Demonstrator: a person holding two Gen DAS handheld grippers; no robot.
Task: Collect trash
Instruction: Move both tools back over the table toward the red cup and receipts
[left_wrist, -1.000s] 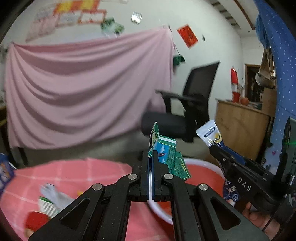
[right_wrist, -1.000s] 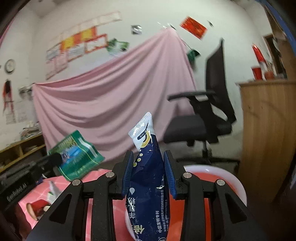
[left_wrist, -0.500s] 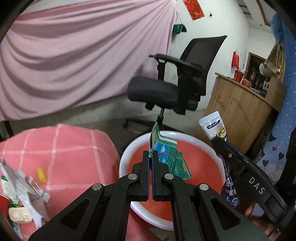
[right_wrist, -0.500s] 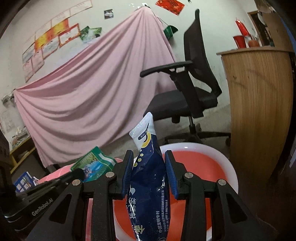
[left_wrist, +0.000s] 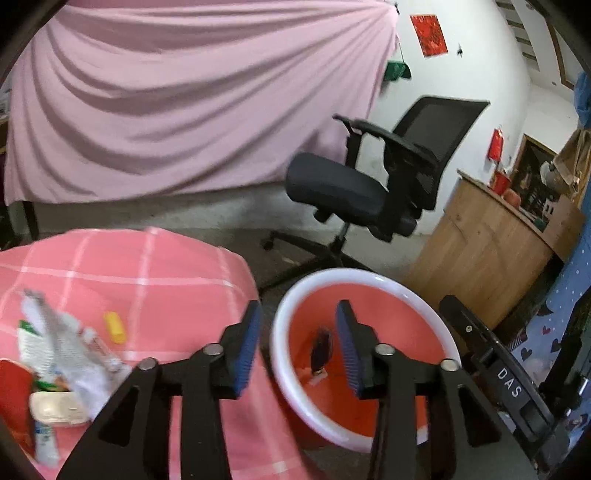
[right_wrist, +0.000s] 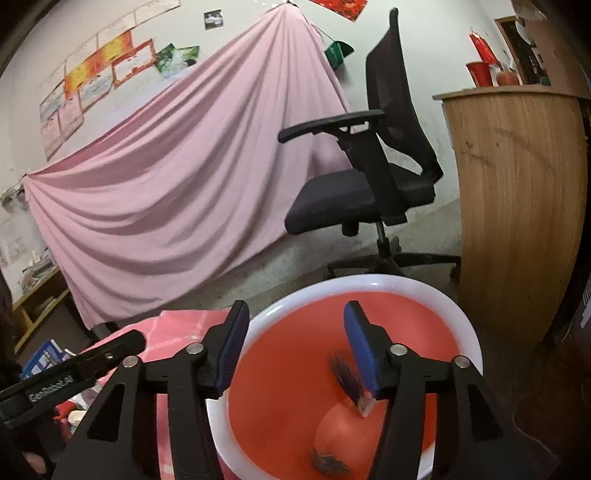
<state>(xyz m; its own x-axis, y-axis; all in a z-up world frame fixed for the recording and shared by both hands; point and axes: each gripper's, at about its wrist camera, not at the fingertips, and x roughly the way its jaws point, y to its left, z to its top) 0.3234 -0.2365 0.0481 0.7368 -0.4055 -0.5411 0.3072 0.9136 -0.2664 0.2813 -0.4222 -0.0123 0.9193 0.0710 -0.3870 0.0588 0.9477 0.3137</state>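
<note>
Now both grippers stand over the basin (left_wrist: 369, 284). Left gripper (left_wrist: 297, 345) and right gripper (right_wrist: 293, 349): fingers apart and opening, nothing between them, where each clamped 1 wrapper a second ago. Blue pouch (right_wrist: 349, 376) blurs just beside the right finger, falling into the basin. More trash (left_wrist: 62, 354) remains on the worktop (left_wrist: 155, 269).

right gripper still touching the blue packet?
Cannot tell. In the right wrist view the blurred blue packet sits right against the right finger of the opening right gripper, over the basin; no clear gap or contact shows.
</note>
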